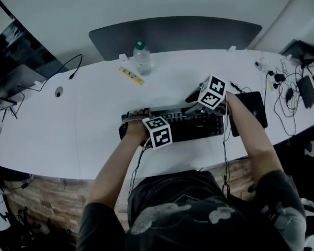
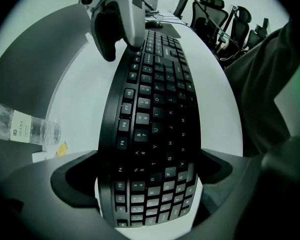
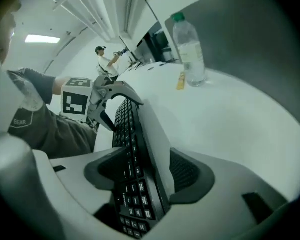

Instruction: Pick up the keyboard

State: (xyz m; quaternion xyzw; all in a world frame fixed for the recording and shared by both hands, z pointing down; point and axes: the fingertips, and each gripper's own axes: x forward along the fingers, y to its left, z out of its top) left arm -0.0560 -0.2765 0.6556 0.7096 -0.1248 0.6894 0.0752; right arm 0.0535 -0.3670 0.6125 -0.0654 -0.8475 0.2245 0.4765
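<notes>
Dark shirt (image 1: 188, 213) and two bare forearms fill the bottom of the head view, as the person leans over a long white tabletop (image 1: 83, 135). Both arms reach to a black keyboard (image 1: 196, 125) that lies crosswise just in front of the person, near the tabletop's front edge.

At the keyboard's left end, the left claw (image 2: 150, 181) points straight down and spans the keyboard from its front edge to its back edge. Its two dark pads meet those edges, so it is closed on the keyboard.

At the right end, the right claw (image 3: 140, 176) comes in at a slant. Its jaws stand wide apart, one over the keys and one behind the keyboard's back. A clear gap shows on the key side, so this claw is open around the keyboard rather than gripping it. From that claw's view the keyboard looks tilted against the tabletop. Whether any part of it is off the surface is unclear.

Farther back on the tabletop a clear plastic bottle (image 1: 142, 58) with a green cap stands upright, with a small yellow strip (image 1: 131, 76) just beside it. A flat black pad (image 1: 251, 109) lies just right of the keyboard. A tangle of cables (image 1: 285, 95) sits at the far right.
</notes>
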